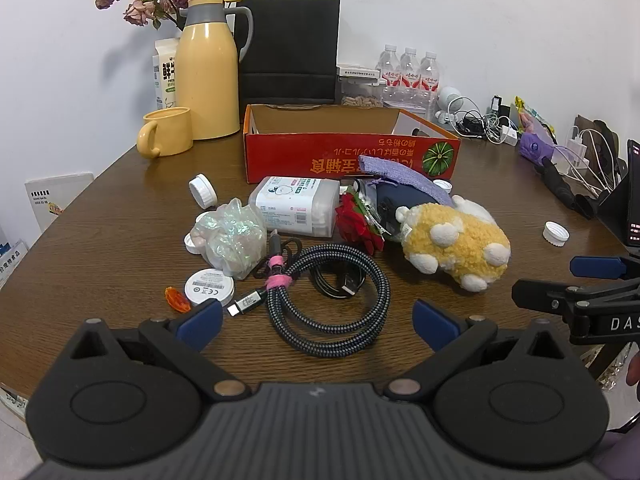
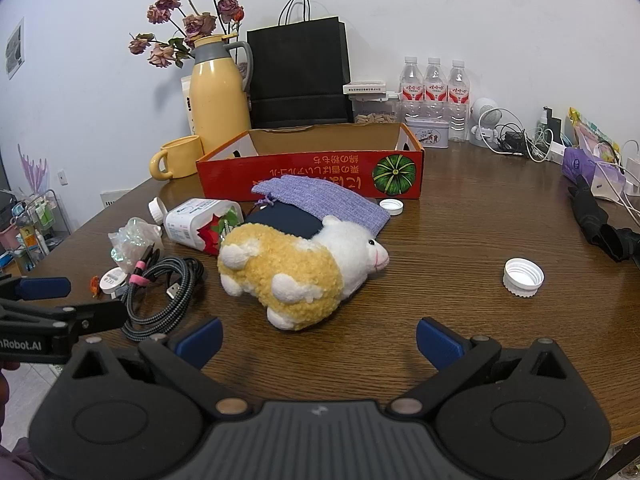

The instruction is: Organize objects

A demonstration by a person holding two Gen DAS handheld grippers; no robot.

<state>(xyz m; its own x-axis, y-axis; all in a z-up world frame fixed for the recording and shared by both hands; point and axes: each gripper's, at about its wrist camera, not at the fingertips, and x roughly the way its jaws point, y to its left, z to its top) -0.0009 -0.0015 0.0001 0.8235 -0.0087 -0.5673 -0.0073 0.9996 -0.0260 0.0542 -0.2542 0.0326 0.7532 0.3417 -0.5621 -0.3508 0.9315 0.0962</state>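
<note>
White wall behind, brown wood bench [image 1: 120, 208] crowded with loose items. Left wrist view: your left claw [image 1: 316, 326] hangs wide open, nothing between the pads, over one coiled braided cable [image 1: 332, 308]. Past it: one red cardboard box [image 1: 348, 152], open top, near the bench's far side. One yellow-and-white plush sheep [image 1: 456, 240] lies on its side right of the cable. One white wipes pack [image 1: 296, 206], one red fake rose [image 1: 358, 226], one crumpled clear bag [image 1: 230, 236], one round white puck [image 1: 210, 286], one purple knit pouch [image 1: 404, 178]. Loose white caps: three clear ones, at [image 1: 203, 190], [image 1: 556, 233] and [image 1: 442, 186]. Back row: one yellow jug [image 1: 208, 68], one yellow mug [image 1: 168, 136], one black paper bag [image 1: 290, 48], three water bottles [image 1: 408, 66].

Right wrist view: your right claw [image 2: 318, 344] is also fully open and empty, hovering just short of the sheep [image 2: 296, 276]. Box [image 2: 312, 172] beyond it, pouch [image 2: 320, 200] touching the box front. Two caps visible here, [image 2: 523, 277] and [image 2: 391, 206]. Left claw [image 2: 44, 300] shows at the left edge, over the cable [image 2: 160, 296].
</note>
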